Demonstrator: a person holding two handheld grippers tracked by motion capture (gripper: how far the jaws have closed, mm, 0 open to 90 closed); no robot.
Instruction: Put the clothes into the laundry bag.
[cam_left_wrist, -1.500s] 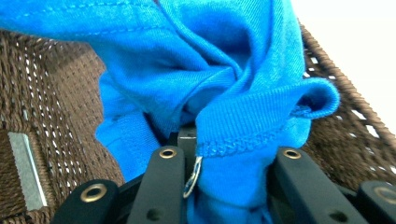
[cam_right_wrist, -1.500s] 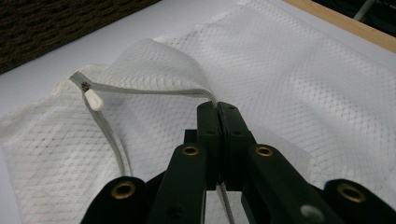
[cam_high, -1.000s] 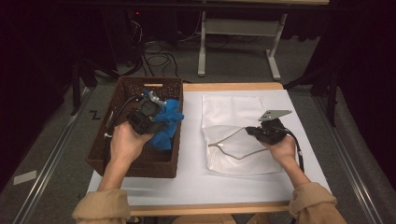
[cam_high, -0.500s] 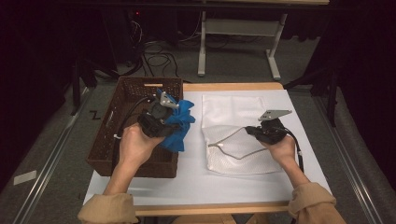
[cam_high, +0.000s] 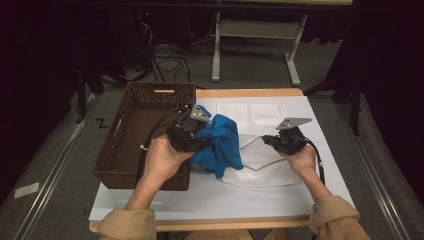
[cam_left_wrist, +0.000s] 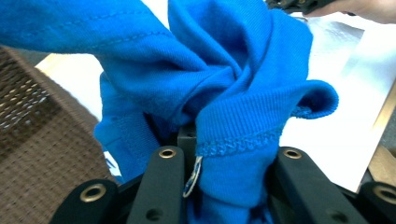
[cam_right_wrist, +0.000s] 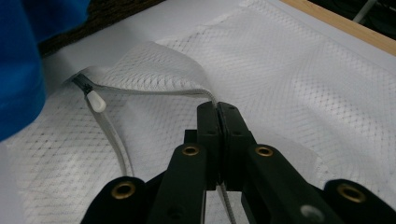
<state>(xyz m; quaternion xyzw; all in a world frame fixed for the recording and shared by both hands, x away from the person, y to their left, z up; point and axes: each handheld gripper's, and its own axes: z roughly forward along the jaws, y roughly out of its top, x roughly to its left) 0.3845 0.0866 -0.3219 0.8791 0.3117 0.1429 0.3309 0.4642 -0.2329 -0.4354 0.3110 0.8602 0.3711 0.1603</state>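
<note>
Woven brown wicker makes up the single basket at the left of the worktop, which is laid with a white sheet; part of the basket hangs past the worktop's left edge. Its near right corner stands just beside the person's left hand.

That hand carries the left gripper, whose fingers are clamped on a bunched fold of one blue garment. In the left gripper view the blue knit is gathered between the two black fingers, a stitched hem runs across the fold, and a small metal ring hangs at the inner finger. The garment is lifted over the gap between the basket's right wall and the mesh bag, and its loose end drapes onto the bag's left part, hiding that edge in the high view.

One white mesh bag lies flat in the middle of the worktop. Its zipper opening gapes, with a white cord and a pale pull tab at the left end of the opening in the right gripper view.

At the right, the right gripper has its fingers pressed together on the bag's zippered edge, holding that lip raised off the lower layer. A black cable trails back along the right hand.

Counted: one basket, one garment, one bag, two grippers.
</note>
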